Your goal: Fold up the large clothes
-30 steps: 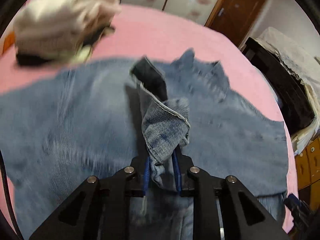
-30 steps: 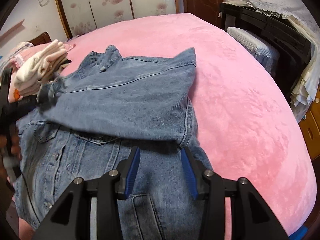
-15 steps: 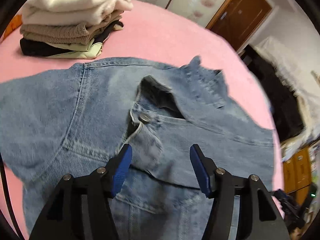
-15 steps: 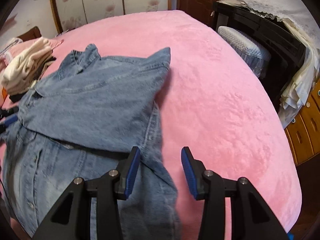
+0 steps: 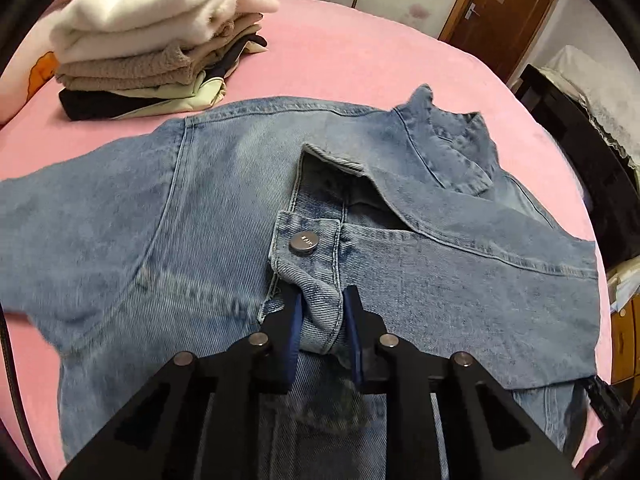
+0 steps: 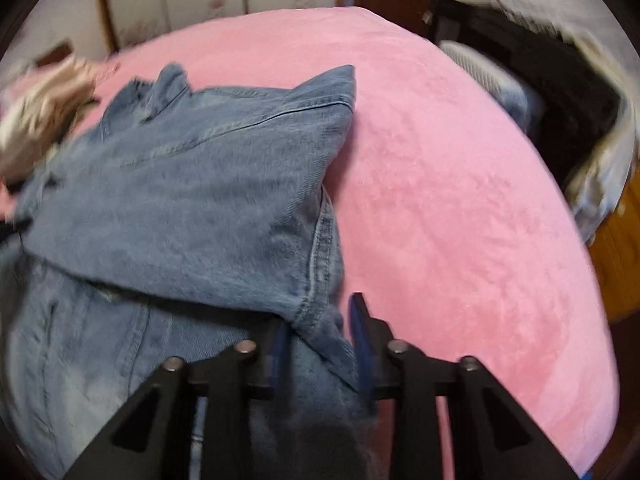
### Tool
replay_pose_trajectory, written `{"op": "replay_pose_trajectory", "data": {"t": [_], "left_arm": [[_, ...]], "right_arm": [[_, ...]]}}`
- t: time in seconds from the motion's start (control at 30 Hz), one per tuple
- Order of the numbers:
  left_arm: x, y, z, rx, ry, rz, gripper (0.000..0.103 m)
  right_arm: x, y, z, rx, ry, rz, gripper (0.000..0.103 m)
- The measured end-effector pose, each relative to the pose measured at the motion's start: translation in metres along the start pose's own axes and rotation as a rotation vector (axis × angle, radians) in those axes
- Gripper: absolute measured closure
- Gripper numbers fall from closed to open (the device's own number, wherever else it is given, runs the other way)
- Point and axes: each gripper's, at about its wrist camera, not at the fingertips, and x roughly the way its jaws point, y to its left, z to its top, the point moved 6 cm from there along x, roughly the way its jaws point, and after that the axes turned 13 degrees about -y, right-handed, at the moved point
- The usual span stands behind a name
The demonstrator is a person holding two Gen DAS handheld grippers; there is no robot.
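- Denim jacket (image 5: 208, 216) spread flat across pink bed cover (image 5: 360, 56), sleeves folded in over the body, collar (image 5: 448, 140) toward the far side.
- Left gripper (image 5: 322, 316) closing, blue pads pinching the buttoned sleeve cuff (image 5: 308, 264) near the middle of the jacket.
- Right gripper (image 6: 320, 340) closing around a bunched fold at the jacket's right edge; contact of pads with cloth blurred, cannot tell.
- Stack of folded clothes (image 5: 160, 40) beyond the jacket, apart from it.
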Motion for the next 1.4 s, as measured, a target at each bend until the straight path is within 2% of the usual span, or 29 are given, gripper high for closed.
{"op": "replay_pose_trajectory", "data": {"t": [0.1,0.2,0.27,0.4,0.5,0.6,0.67,0.77,0.83,0.93,1.03,1.07,1.1,1.13,1.2,1.4], "left_arm": [[-0.006,-0.005,-0.013,0.047,-0.01,0.015,0.085],[-0.005,-0.007,-0.018,0.088,-0.016,0.02,0.084],[-0.009,-0.006,-0.014,0.078,-0.004,-0.003,0.082],[-0.032,-0.004,0.001,0.078,-0.008,-0.049,0.064],[-0.058,-0.006,0.022,0.097,-0.078,-0.068,0.044],[-0.069,-0.016,0.051,0.111,-0.15,-0.086,0.043],[-0.059,-0.03,0.064,0.12,-0.159,-0.093,0.043],[-0.031,-0.051,0.071,0.123,-0.135,-0.09,0.045],[-0.01,-0.064,0.069,0.127,-0.101,-0.104,0.055],[0.02,-0.078,0.059,0.164,-0.052,-0.093,0.065],[0.051,-0.068,0.045,0.163,0.015,-0.058,0.068],[0.058,-0.063,0.04,0.157,0.037,-0.051,0.075],[0.068,-0.055,0.035,0.143,0.061,-0.049,0.083],[0.073,-0.05,0.033,0.131,0.069,-0.058,0.085],[0.075,-0.043,0.032,0.105,0.061,-0.097,0.086],[0.071,-0.042,0.031,0.101,0.054,-0.112,0.085]], "right_arm": [[0.004,-0.02,-0.007,0.139,0.021,0.029,0.076],[0.01,-0.029,-0.011,0.191,0.047,0.051,0.074],[0.005,-0.026,-0.007,0.148,0.058,0.045,0.072],[-0.024,-0.015,0.007,0.031,0.045,0.04,0.071],[-0.063,-0.011,0.028,-0.069,-0.037,0.024,0.069],[-0.083,-0.007,0.056,-0.086,-0.134,0.011,0.066],[-0.08,0.0,0.076,-0.081,-0.178,0.011,0.066],[-0.045,0.023,0.106,-0.068,-0.205,0.007,0.066],[-0.013,0.039,0.116,-0.049,-0.175,0.04,0.067],[0.042,0.056,0.12,-0.049,-0.1,0.041,0.085],[0.084,0.049,0.114,-0.052,-0.029,-0.028,0.087],[0.093,0.043,0.111,-0.044,-0.017,-0.053,0.093],[0.1,0.035,0.11,-0.034,-0.008,-0.075,0.093],[0.105,0.026,0.109,-0.021,-0.001,-0.095,0.094],[0.108,0.014,0.109,0.02,0.007,-0.093,0.103],[0.102,0.01,0.106,0.012,0.015,-0.096,0.103]]}}
